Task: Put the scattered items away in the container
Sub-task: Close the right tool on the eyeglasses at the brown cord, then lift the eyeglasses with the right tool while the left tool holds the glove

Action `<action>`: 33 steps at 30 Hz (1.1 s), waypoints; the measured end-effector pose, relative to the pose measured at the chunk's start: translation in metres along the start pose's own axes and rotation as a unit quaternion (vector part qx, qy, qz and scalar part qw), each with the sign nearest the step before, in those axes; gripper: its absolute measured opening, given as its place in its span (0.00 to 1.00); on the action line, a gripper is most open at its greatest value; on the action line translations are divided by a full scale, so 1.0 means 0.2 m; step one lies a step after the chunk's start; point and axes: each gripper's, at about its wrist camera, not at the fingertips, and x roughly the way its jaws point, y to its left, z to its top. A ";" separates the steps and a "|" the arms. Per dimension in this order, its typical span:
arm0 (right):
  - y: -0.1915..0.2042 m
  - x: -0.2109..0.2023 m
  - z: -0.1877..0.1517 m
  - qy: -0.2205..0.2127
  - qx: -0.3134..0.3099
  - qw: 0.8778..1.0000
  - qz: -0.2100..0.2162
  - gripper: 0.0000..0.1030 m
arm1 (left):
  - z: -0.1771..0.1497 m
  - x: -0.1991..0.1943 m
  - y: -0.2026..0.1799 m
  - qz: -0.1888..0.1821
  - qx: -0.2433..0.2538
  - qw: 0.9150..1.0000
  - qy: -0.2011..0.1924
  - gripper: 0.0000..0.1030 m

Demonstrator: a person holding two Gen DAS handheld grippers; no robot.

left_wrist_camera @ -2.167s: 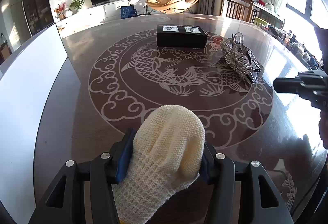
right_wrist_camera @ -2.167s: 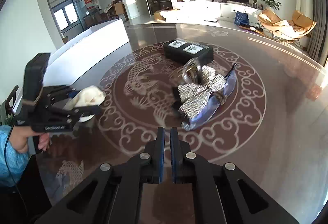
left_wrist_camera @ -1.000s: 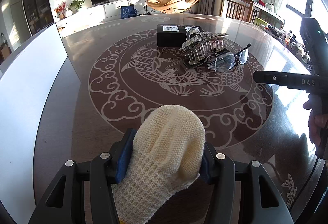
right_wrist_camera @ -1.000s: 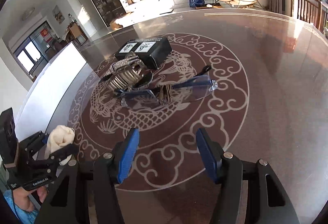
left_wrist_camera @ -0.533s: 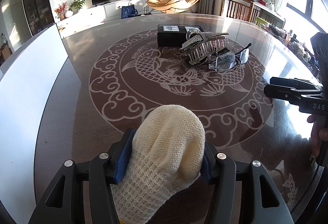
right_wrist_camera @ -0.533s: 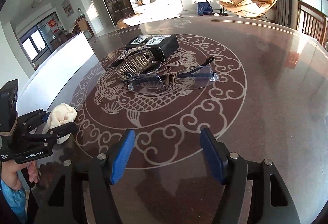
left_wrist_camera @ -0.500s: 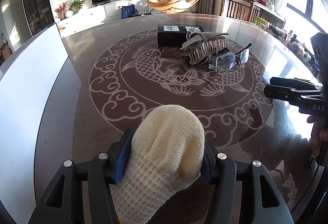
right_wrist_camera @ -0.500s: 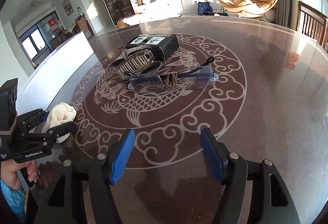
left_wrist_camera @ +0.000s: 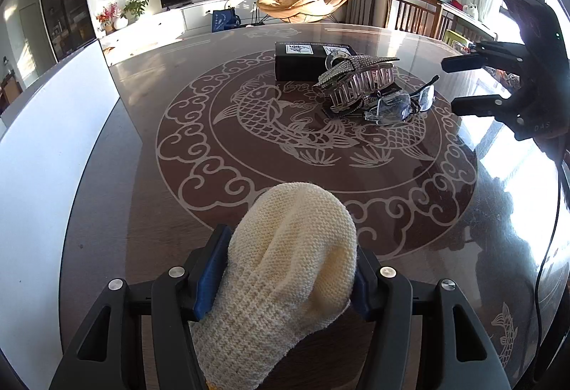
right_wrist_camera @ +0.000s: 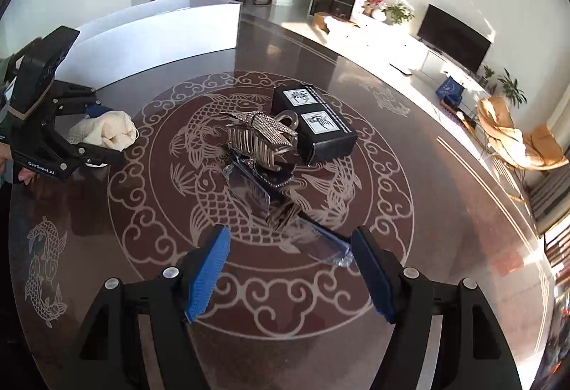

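Note:
A cream knitted glove (left_wrist_camera: 285, 283) sits between the blue pads of my left gripper (left_wrist_camera: 290, 240), which is shut on it just above the near part of the table. In the right wrist view the same glove (right_wrist_camera: 107, 131) shows at the left. At the table's middle lie a rhinestone hair claw (left_wrist_camera: 356, 83), clear glasses (left_wrist_camera: 399, 103) and a black box (left_wrist_camera: 313, 63). My right gripper (right_wrist_camera: 290, 247) hovers over the near end of the glasses (right_wrist_camera: 256, 190). Its jaws are opening and the pads press on nothing. From the left wrist it shows at the right (left_wrist_camera: 450, 83).
A white container (left_wrist_camera: 53, 140) with a tall wall stands along the table's left side, also seen at the back left as the white container (right_wrist_camera: 160, 22). The round dark table (left_wrist_camera: 178, 211) has a glossy fish pattern. A hand (right_wrist_camera: 21, 176) holds the left gripper's handle.
The right gripper has rolled and spread its jaws wider, and now sits higher, right of the glasses. The left gripper and the glove have stayed still.

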 end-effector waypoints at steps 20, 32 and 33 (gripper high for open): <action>0.18 0.05 -0.10 0.052 0.162 0.984 0.052 0.33 | 0.00 0.03 0.03 0.019 -0.021 1.000 0.011 0.80; 0.33 0.04 -0.16 -0.002 0.236 0.970 -0.059 0.65 | 0.01 0.06 0.02 0.012 -0.019 0.999 0.031 1.00; 0.33 0.05 -0.15 -0.002 0.239 0.969 -0.056 0.67 | 0.01 0.06 0.02 0.012 -0.019 0.999 0.031 1.00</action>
